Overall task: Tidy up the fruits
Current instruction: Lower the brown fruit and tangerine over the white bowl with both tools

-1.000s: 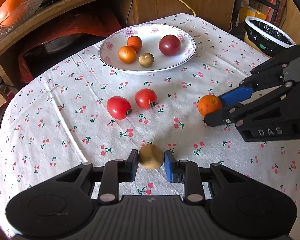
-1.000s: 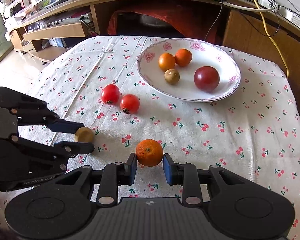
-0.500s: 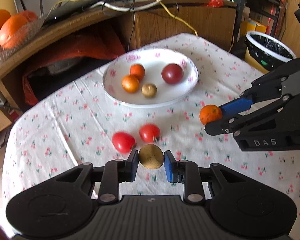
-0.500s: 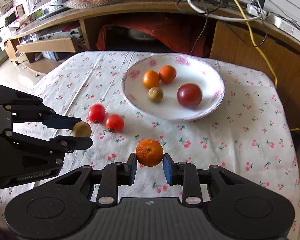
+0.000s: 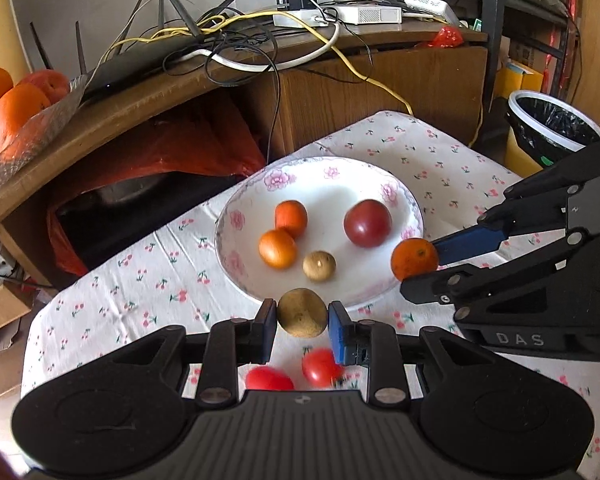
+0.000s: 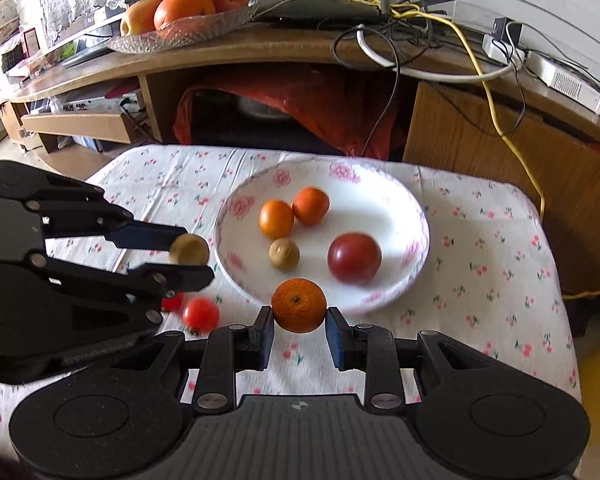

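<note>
Four fruits already lie in the plate [image 5: 236, 240] near the counter's far edge. The left tool [image 5: 302, 314] is clamped on a brown fruit [image 5: 302, 312] and the right tool [image 6: 299, 312] on an orange [image 6: 299, 305], both at the plate's near rim. Two red tomatoes [image 6: 200, 313] wait on the counter.

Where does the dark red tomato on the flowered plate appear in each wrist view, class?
Left wrist: dark red tomato, right of centre, on the plate's right side.
Right wrist: dark red tomato, just right of centre, on the plate's right side.
Shared landmark: the small brown fruit left of it.
</note>
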Tool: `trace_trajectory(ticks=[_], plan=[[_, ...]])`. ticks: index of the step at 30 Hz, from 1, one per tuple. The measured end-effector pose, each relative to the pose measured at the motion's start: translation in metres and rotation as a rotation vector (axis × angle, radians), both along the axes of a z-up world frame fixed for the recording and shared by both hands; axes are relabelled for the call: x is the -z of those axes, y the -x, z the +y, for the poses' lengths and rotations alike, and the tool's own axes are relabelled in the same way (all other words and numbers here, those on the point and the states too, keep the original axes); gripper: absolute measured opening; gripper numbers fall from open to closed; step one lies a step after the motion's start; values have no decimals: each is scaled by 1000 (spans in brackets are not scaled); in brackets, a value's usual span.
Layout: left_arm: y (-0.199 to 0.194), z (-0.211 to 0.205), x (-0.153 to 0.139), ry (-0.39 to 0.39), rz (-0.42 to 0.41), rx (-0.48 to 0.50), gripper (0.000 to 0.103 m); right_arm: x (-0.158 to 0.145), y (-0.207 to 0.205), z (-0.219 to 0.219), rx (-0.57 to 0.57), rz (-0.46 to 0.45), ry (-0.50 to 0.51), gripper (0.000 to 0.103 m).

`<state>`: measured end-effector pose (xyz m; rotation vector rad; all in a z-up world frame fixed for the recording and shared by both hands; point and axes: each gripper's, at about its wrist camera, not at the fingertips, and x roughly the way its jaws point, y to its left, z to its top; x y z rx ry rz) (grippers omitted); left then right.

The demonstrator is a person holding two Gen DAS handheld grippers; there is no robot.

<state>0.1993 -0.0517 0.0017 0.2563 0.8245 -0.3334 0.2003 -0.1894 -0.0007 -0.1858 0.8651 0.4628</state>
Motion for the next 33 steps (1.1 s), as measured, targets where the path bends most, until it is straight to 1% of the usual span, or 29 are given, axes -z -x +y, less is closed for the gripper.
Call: trace_trajectory(ticks=[15,33], plan=[[-29,-6,10,-33,-8,-4,37,7,-23,-4,29,-13,14,24],[-42,-10,20,-60,-1,-3,37,18,-38,-4,38,-2,25,24]])
